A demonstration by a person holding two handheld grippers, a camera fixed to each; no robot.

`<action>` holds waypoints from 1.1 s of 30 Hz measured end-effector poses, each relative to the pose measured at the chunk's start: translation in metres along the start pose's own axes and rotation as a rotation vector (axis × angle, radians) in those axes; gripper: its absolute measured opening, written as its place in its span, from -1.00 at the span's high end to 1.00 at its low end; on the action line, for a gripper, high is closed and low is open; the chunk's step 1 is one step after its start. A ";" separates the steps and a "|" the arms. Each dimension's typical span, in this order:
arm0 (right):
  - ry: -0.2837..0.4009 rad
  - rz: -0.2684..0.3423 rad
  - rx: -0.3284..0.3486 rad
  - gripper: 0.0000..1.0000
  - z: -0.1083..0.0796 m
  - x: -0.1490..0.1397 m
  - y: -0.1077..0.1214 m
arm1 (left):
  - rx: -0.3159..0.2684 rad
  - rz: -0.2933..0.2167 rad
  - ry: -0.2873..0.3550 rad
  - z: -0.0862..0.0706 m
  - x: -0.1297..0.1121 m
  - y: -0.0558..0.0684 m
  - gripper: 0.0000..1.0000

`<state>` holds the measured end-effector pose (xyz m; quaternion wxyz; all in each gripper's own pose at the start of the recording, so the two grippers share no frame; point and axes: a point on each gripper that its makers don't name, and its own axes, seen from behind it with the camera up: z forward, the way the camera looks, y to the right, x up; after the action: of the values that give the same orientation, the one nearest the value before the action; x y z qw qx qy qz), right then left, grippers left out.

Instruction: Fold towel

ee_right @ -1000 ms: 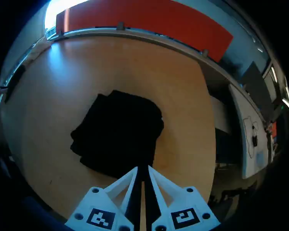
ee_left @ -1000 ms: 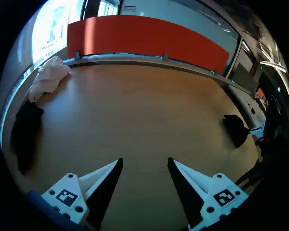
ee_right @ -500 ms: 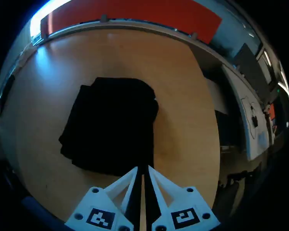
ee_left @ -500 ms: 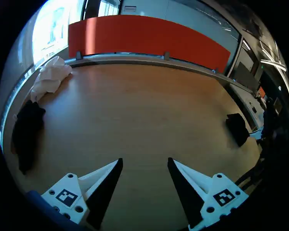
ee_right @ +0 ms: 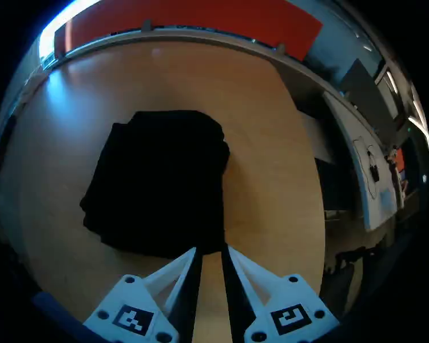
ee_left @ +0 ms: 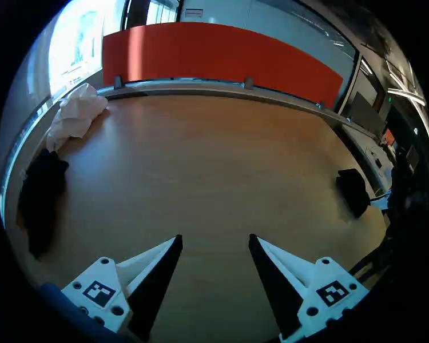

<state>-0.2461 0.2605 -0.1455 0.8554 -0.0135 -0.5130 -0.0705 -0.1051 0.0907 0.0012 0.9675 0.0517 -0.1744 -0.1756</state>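
Note:
A black towel (ee_right: 157, 183) lies folded in a compact rectangle on the wooden table (ee_right: 271, 171). My right gripper (ee_right: 211, 254) sits at the towel's near edge with its fingers a little apart. Bare table shows in the narrow gap between them, and nothing is held. In the left gripper view the same folded towel (ee_left: 352, 191) is a small dark bundle at the far right of the table. My left gripper (ee_left: 214, 248) hovers wide open above bare wood (ee_left: 214, 171), far from the towel.
A crumpled white cloth (ee_left: 76, 111) lies at the table's far left corner. A loose black cloth (ee_left: 40, 197) is bunched along the left edge. An orange divider panel (ee_left: 214, 57) runs along the back edge. A desk with cables (ee_right: 374, 183) stands beyond the table's right edge.
My right gripper's fingers were shut at the towel's near edge and have now parted slightly. The towel has shifted a little left in that view. My left gripper has barely moved.

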 end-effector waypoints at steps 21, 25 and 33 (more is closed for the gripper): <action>0.014 0.052 -0.077 0.09 -0.012 -0.010 0.010 | 0.001 0.007 0.010 -0.003 0.005 -0.009 -0.71; 0.034 0.067 -0.079 -0.46 -0.017 -0.008 0.009 | 0.000 0.007 0.015 -0.004 0.006 -0.011 -0.71; 0.066 0.077 -0.082 -0.93 -0.026 -0.002 0.004 | -0.004 0.010 0.027 -0.005 0.008 -0.016 -0.71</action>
<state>-0.2236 0.2622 -0.1590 0.8726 -0.0659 -0.4805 -0.0588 -0.1009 0.0730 -0.0037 0.9707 0.0510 -0.1615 -0.1702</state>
